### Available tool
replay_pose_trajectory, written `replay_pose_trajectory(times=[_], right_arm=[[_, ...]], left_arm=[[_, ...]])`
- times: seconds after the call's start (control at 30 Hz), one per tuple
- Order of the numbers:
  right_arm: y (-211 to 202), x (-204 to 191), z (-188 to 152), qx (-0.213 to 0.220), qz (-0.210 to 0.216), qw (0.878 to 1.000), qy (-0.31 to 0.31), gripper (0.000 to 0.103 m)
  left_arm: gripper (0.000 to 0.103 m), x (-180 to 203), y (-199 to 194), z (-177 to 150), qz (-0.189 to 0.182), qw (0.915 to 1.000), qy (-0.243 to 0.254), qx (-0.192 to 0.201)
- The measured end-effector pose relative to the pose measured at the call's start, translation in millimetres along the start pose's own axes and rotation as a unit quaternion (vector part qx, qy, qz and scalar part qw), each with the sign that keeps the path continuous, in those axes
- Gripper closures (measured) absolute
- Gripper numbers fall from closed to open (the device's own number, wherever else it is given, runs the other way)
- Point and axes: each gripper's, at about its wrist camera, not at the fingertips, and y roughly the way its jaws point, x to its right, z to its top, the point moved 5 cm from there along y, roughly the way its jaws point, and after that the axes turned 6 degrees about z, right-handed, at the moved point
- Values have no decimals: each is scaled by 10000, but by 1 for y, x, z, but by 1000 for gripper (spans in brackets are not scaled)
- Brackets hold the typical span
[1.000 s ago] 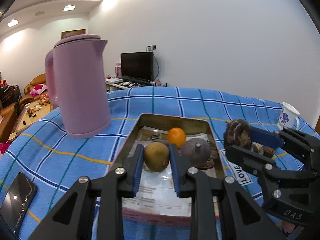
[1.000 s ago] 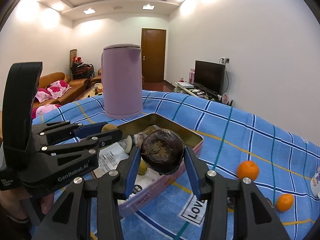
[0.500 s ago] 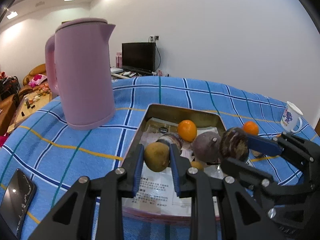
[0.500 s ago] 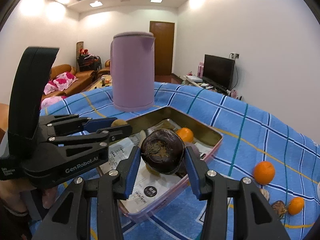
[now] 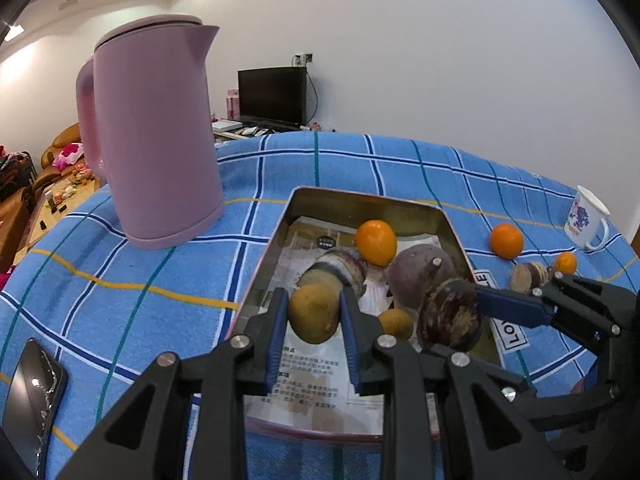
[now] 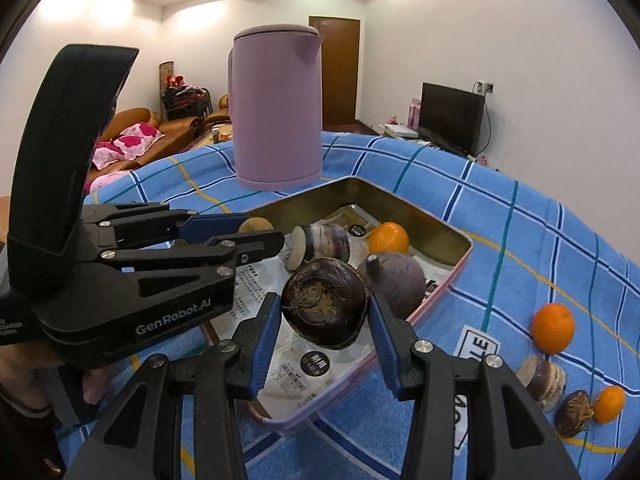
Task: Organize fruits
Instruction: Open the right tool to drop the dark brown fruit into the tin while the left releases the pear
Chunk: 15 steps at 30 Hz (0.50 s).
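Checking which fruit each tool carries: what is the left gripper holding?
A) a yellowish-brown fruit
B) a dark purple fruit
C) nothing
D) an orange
A: the left gripper is shut on a yellowish-brown fruit above the tin tray; the dark purple fruit sits in the right gripper.

Readable print on the gripper and the cloth

"GenRobot.AI" stands on the left gripper [image 6: 256,236] body; a white label [image 6: 480,347] on the tablecloth [image 6: 520,232] shows "LE", seemingly part of a longer word.
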Motion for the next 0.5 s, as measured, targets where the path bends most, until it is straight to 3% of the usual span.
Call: replay_pose_trajectory(times=[0.07, 0.2, 0.5], right_arm=[[1, -1, -1, -30, 17, 10000, 3, 56], [1, -1, -2, -20, 10, 10000, 8, 53], [-10, 7, -2, 160, -181, 9997, 87, 49]], left_arm=[[72, 1, -1, 0, 1, 10000, 24, 5], [47, -1, -4, 0, 116, 9999, -13, 76], [33, 1, -7, 1, 161, 9997, -147, 129]])
